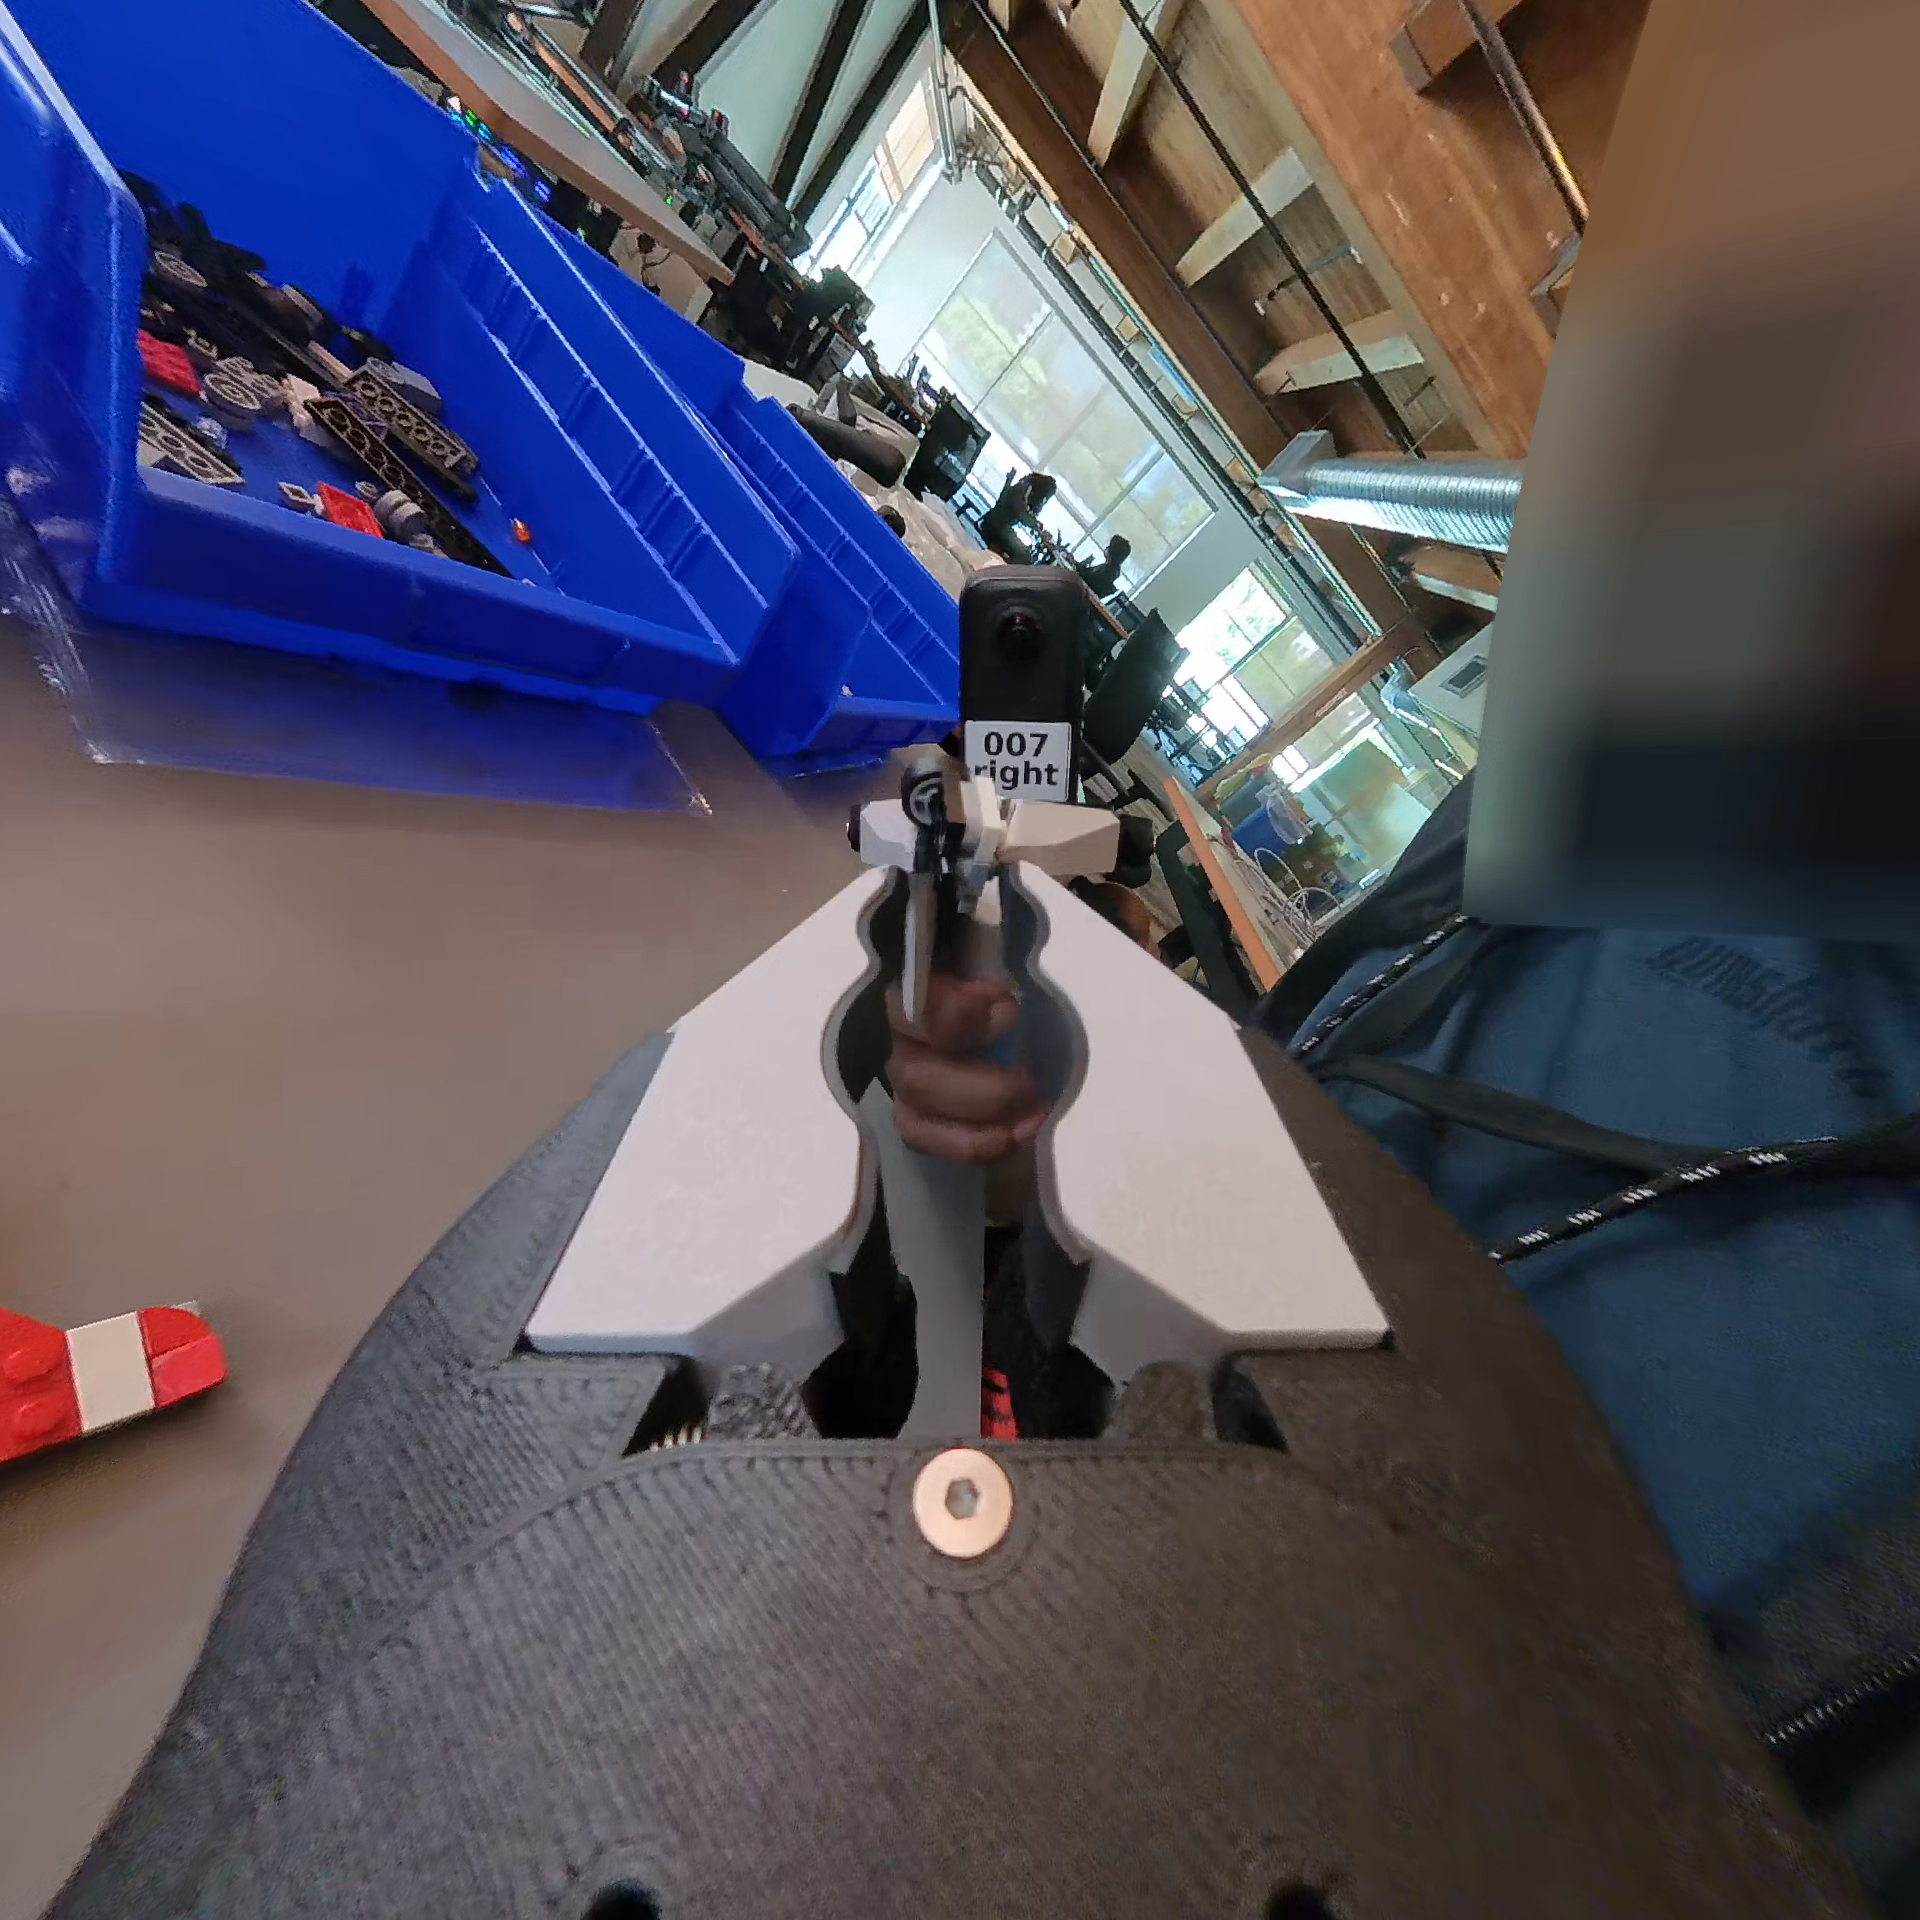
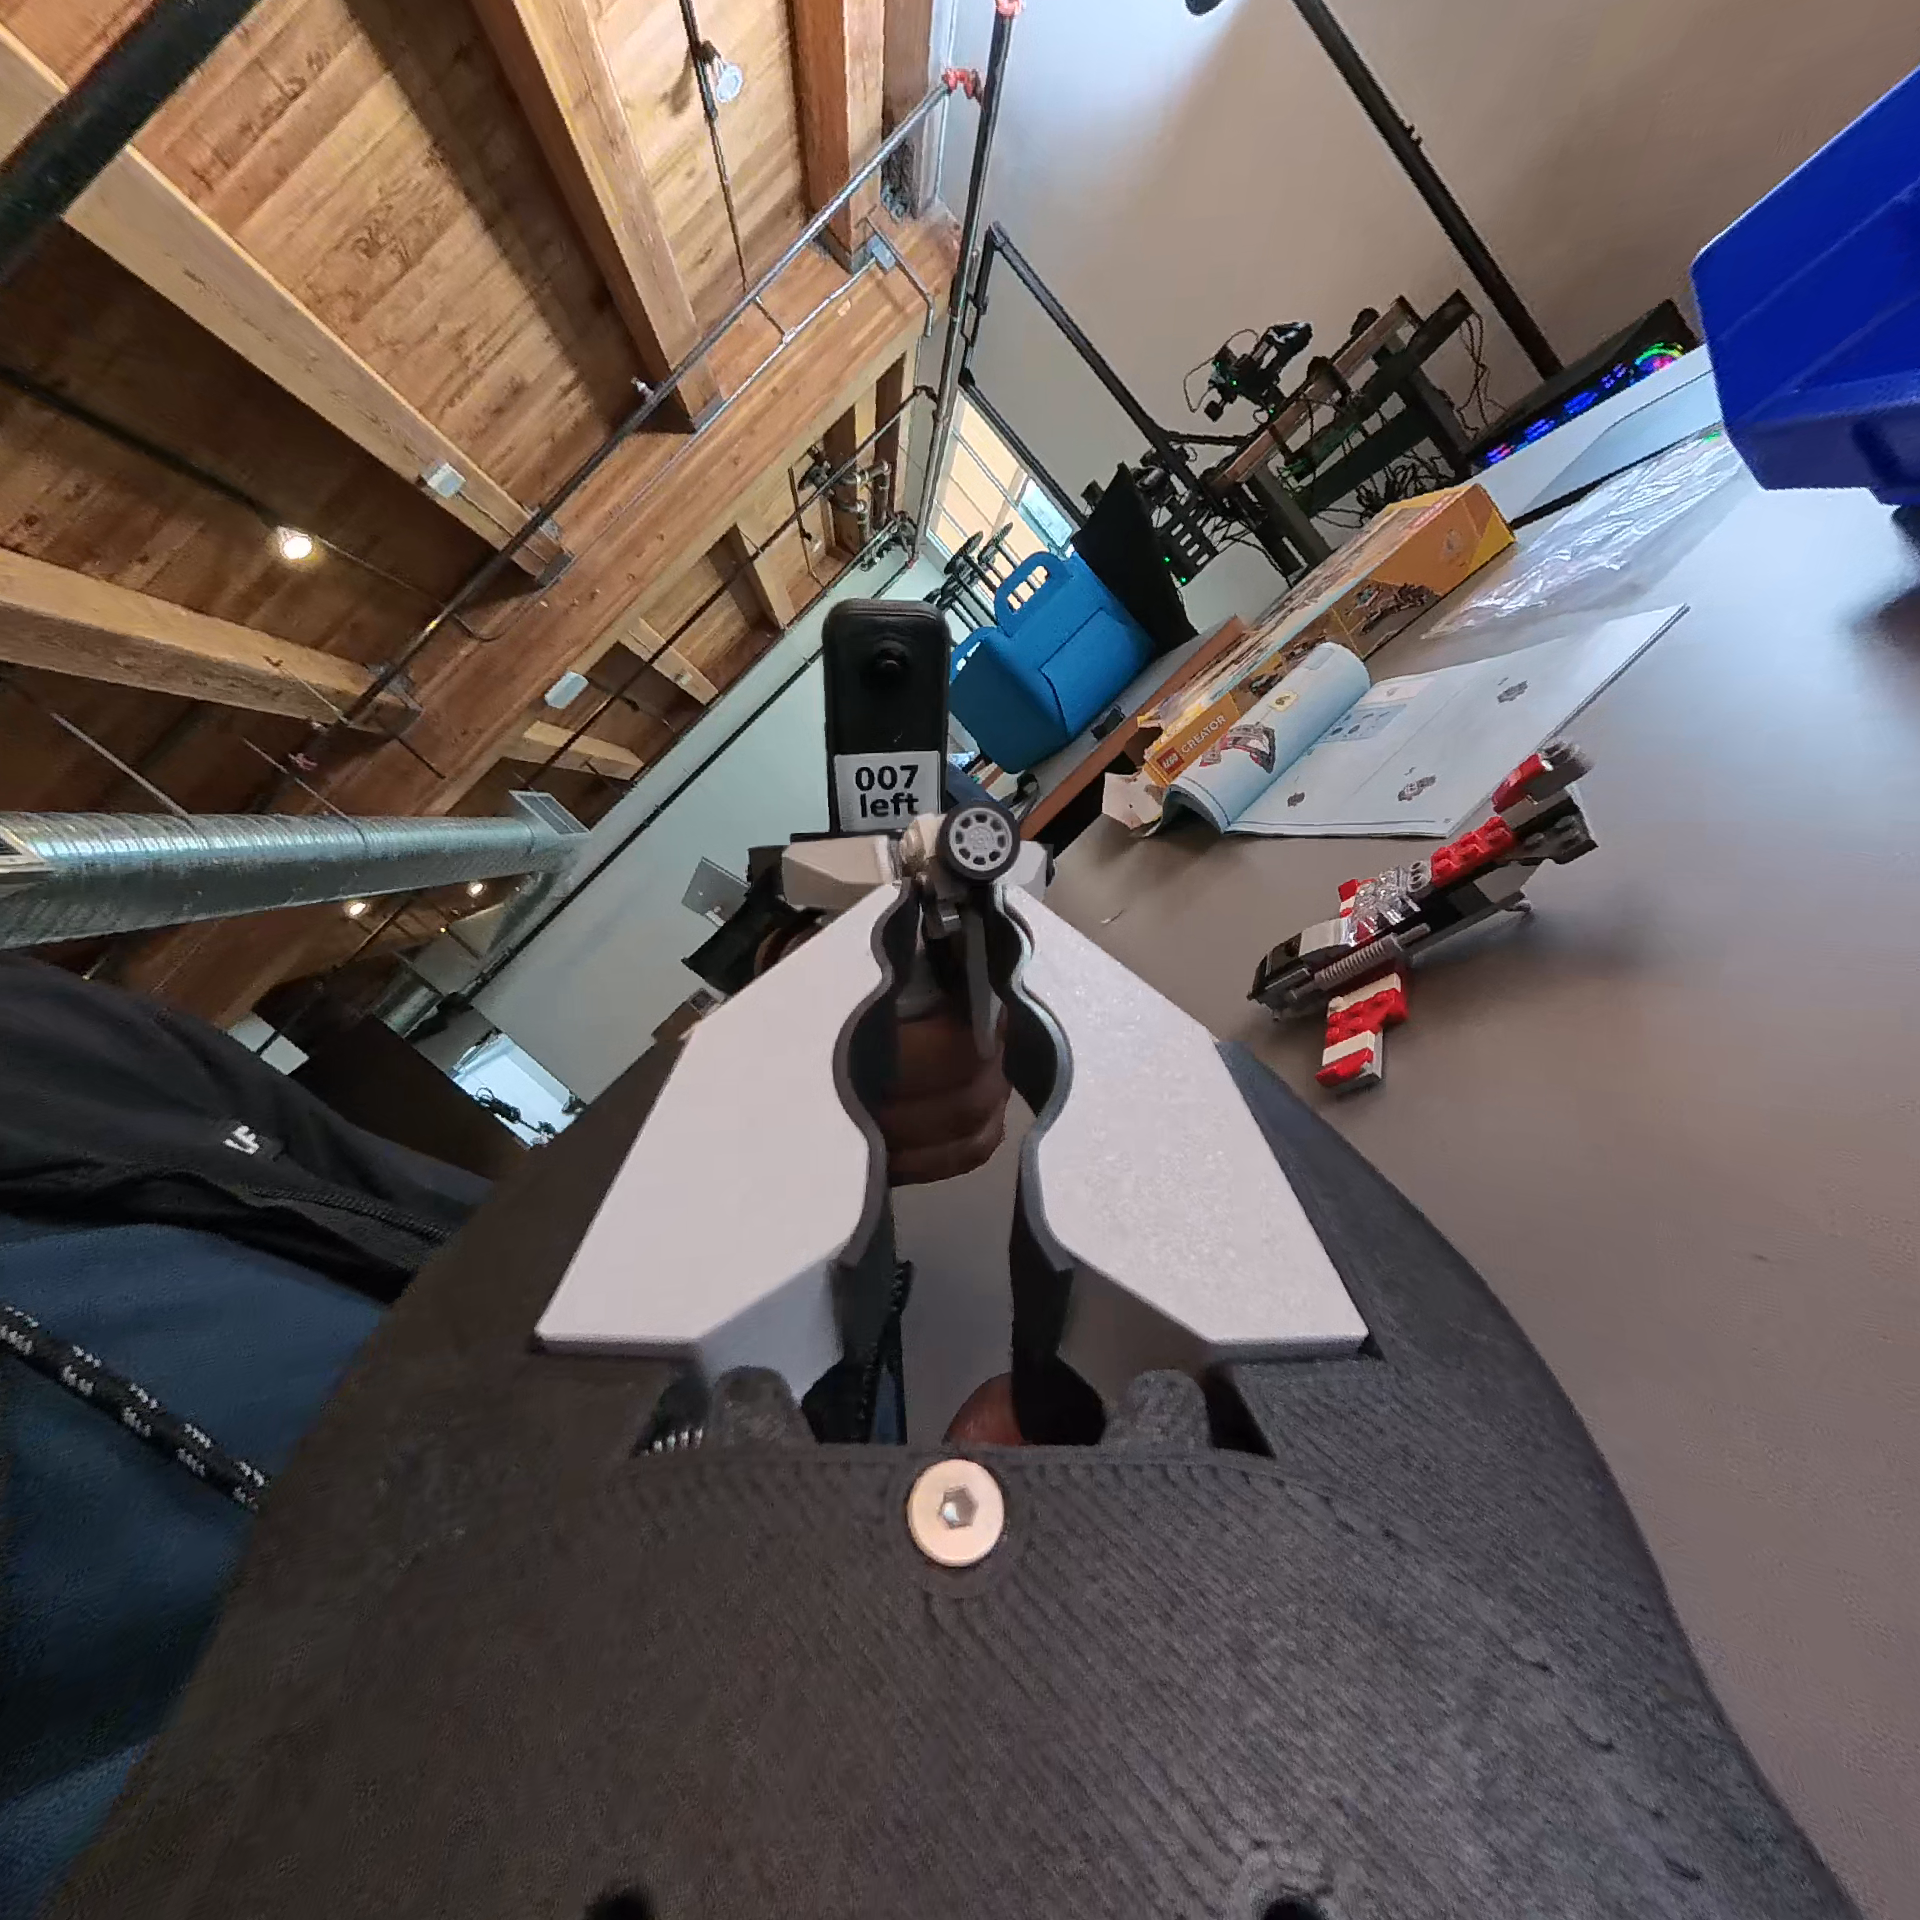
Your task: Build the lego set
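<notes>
My two grippers meet tip to tip above the grey table (image 1: 312, 1039). My left gripper (image 1: 940, 894) is shut on a small grey and black wheel assembly (image 1: 925, 821). My right gripper (image 2: 951, 904) is shut on the same assembly from the other side, and its grey-hubbed wheel (image 2: 982, 836) shows just past the fingertips. Each view shows the other gripper's pale fingers (image 1: 1060, 826) (image 2: 831, 862) on either side of the piece. A partly built red, white and black lego model (image 2: 1423, 935) lies on the table, and its red and white end (image 1: 94, 1371) shows in the left wrist view.
Blue bins (image 1: 582, 436) with loose lego parts (image 1: 312, 416) stand at the back of the table. An open instruction booklet (image 2: 1403, 748), the set's box (image 2: 1351, 592) and a clear plastic bag (image 2: 1621, 540) lie beyond the model. A person in a dark blue hoodie (image 1: 1558, 1195) is close behind the grippers. Both grippers' tips are close together, under 4 cm apart.
</notes>
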### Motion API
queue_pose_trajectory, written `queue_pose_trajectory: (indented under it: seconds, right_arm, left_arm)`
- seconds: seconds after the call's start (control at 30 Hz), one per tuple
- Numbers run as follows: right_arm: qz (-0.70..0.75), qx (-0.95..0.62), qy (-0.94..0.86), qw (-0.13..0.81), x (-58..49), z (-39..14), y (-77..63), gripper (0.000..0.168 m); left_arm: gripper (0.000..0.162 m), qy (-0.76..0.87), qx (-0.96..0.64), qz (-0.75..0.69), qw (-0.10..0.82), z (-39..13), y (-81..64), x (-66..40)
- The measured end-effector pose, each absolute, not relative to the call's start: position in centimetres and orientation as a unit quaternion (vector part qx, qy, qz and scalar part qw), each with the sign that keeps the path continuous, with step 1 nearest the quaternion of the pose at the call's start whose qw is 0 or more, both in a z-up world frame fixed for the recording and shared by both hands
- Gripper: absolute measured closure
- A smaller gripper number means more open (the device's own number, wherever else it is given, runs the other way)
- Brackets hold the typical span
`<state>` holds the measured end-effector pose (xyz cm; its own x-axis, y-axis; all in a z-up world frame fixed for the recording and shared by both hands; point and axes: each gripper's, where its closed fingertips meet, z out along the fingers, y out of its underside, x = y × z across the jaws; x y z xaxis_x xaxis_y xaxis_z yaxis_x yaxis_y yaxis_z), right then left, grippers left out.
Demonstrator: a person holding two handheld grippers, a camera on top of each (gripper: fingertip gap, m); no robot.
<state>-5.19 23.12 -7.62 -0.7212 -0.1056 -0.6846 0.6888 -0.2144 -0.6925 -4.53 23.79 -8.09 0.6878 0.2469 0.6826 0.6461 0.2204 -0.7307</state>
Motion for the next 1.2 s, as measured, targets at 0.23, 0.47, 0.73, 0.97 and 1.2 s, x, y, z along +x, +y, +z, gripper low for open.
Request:
queue_pose_trajectory:
  seconds: [0.23, 0.47, 0.73, 0.97, 1.2]
  right_arm:
    - [-0.720, 0.262, 0.582, 0.272, -5.1, -8.4, 22.9, 0.157]
    - [-0.727, 0.284, 0.549, 0.300, -5.6, -8.0, 23.1, 0.155]
    - [-0.732, 0.306, 0.523, 0.312, -6.3, -7.9, 23.4, 0.148]
    - [-0.736, 0.319, 0.504, 0.319, -6.9, -7.7, 23.9, 0.154]
    - [-0.739, 0.325, 0.488, 0.332, -7.1, -7.6, 24.1, 0.158]
  left_arm:
    - [0.147, -0.379, -0.589, -0.138, 0.700, -7.7, 23.4, -5.1]
    - [0.150, -0.391, -0.562, -0.134, 0.716, -7.4, 23.6, -5.6]
    - [0.150, -0.415, -0.501, -0.133, 0.748, -7.1, 24.1, -6.5]
    - [0.150, -0.422, -0.493, -0.131, 0.749, -7.4, 24.7, -6.7]
    - [0.150, -0.429, -0.490, -0.133, 0.747, -7.5, 24.6, -6.8]
